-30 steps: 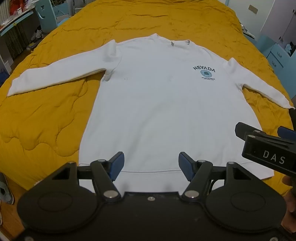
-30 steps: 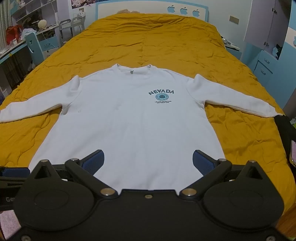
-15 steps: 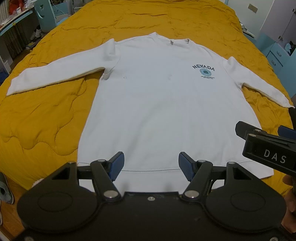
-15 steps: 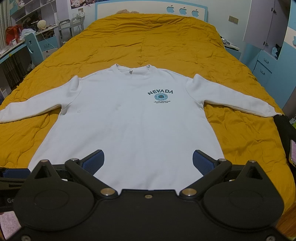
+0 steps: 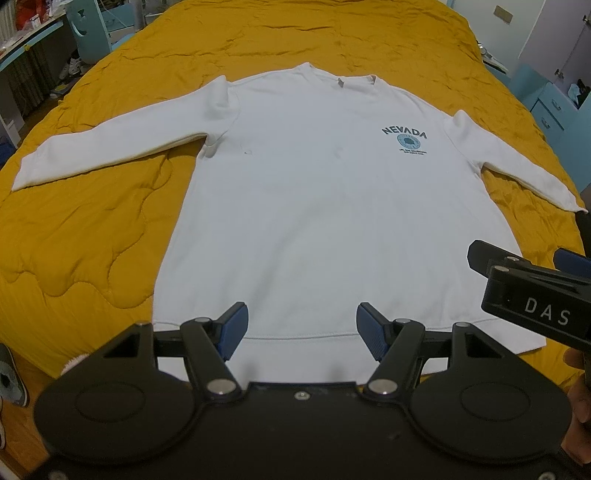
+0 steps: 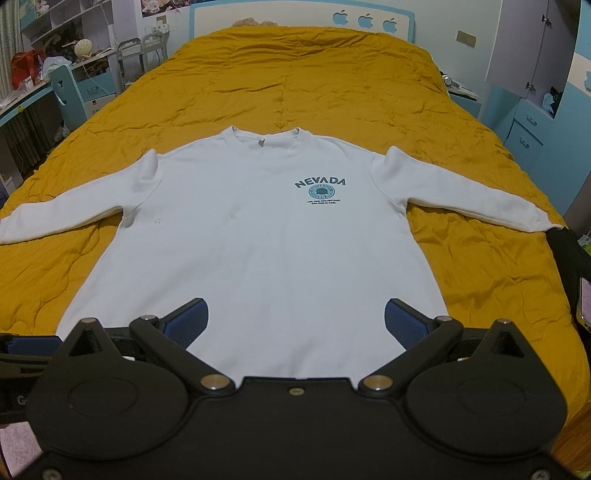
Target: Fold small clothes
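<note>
Both hand-held grippers hang over the near edge of the bed. The left hand-held gripper [image 5: 301, 328] has its two blue pads wide apart and holds nothing. It sits just above the bottom hem of the white long-sleeved sweatshirt with dark NEVADA letters [image 5: 332, 206]. The right hand-held gripper [image 6: 295, 319] is open even wider and also holds nothing. It hangs over the same hem, to the right of the left one, and its black side marked DAS shows in the left view.

The sweatshirt lies flat and face up on the yellow quilted bed cover [image 6: 303, 74]. Its neck points to the far end of the bed, and its hem is at the near edge. Both sleeves stretch out to the sides and rest on the cover. The NEVADA print [image 6: 320, 188] sits on the chest, to the right of the neck. Behind the sweatshirt, at the far end of the bed, stands a white and blue headboard with apple shapes [image 6: 303, 18].
</note>
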Demonstrator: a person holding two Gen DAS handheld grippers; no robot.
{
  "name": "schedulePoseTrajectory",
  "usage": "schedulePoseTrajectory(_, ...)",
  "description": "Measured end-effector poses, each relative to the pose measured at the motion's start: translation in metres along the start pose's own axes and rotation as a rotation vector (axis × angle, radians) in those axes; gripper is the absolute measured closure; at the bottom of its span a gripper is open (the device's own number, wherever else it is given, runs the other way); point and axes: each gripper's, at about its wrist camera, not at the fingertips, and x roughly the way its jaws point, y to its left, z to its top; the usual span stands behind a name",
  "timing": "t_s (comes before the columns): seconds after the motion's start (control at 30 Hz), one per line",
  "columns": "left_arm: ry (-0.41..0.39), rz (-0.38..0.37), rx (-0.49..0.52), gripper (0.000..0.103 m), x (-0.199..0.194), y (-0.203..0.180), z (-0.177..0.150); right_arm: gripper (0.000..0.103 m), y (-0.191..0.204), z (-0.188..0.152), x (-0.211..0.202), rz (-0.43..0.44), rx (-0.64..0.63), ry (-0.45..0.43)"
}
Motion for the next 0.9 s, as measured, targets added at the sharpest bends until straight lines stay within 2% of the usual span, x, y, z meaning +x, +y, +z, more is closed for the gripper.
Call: schedulePoseTrajectory(0.9,0.006,0.000,-0.001,0.034,0.0027,-0.0011,0.0000,0.000,-0.0007,-0.0014,-0.0006,0.001,-0.001,0.004)
